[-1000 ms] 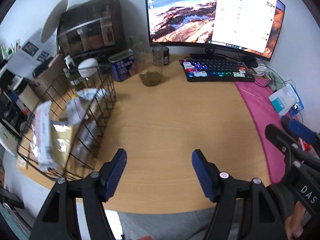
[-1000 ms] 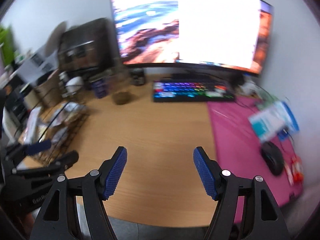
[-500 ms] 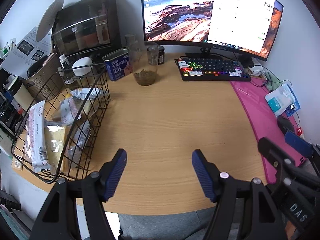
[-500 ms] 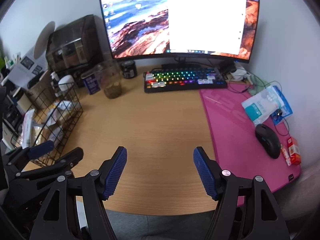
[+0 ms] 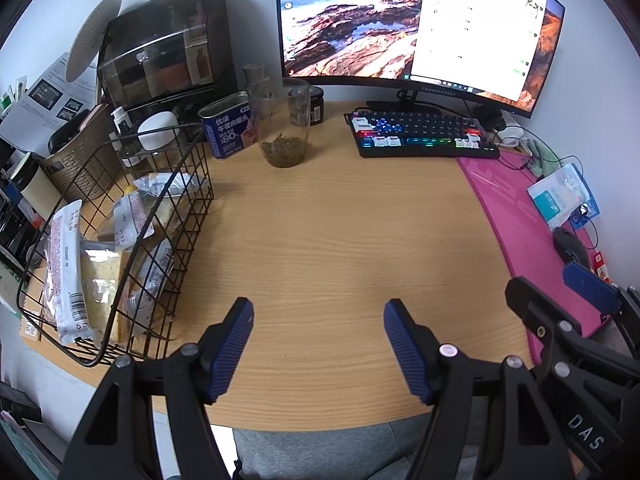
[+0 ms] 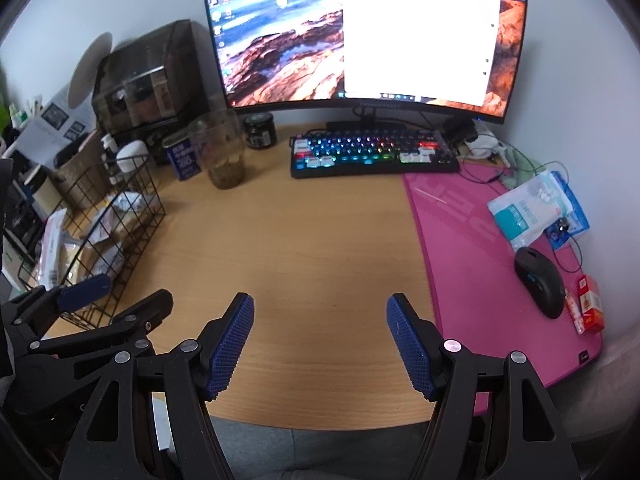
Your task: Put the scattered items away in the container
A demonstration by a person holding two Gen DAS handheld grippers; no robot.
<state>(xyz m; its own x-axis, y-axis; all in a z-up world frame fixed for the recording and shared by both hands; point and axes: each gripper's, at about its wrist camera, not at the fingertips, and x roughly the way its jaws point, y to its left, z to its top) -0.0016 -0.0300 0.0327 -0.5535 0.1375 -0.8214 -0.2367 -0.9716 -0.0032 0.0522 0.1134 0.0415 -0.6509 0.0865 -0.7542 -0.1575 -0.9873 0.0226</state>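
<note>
A black wire basket (image 5: 192, 200) stands at the left of the wooden desk and holds several plastic-wrapped snack packets (image 5: 64, 264). It also shows in the right wrist view (image 6: 152, 216). My left gripper (image 5: 318, 344) is open and empty above the desk's front edge, to the right of the basket. My right gripper (image 6: 320, 340) is open and empty over the front of the desk. Each gripper shows at the edge of the other's view.
A monitor (image 5: 400, 28), a lit keyboard (image 5: 420, 136), a glass jar (image 5: 284, 124) and a blue tin (image 5: 228, 124) stand at the back. A pink mat (image 6: 492, 264) on the right holds a black mouse (image 6: 540, 280), a white-blue pouch (image 6: 528, 212) and a small red box (image 6: 590, 308).
Both grippers drew back and steadied; the views went from blurred to sharp. Both stay open and empty. The basket and its packets have not moved.
</note>
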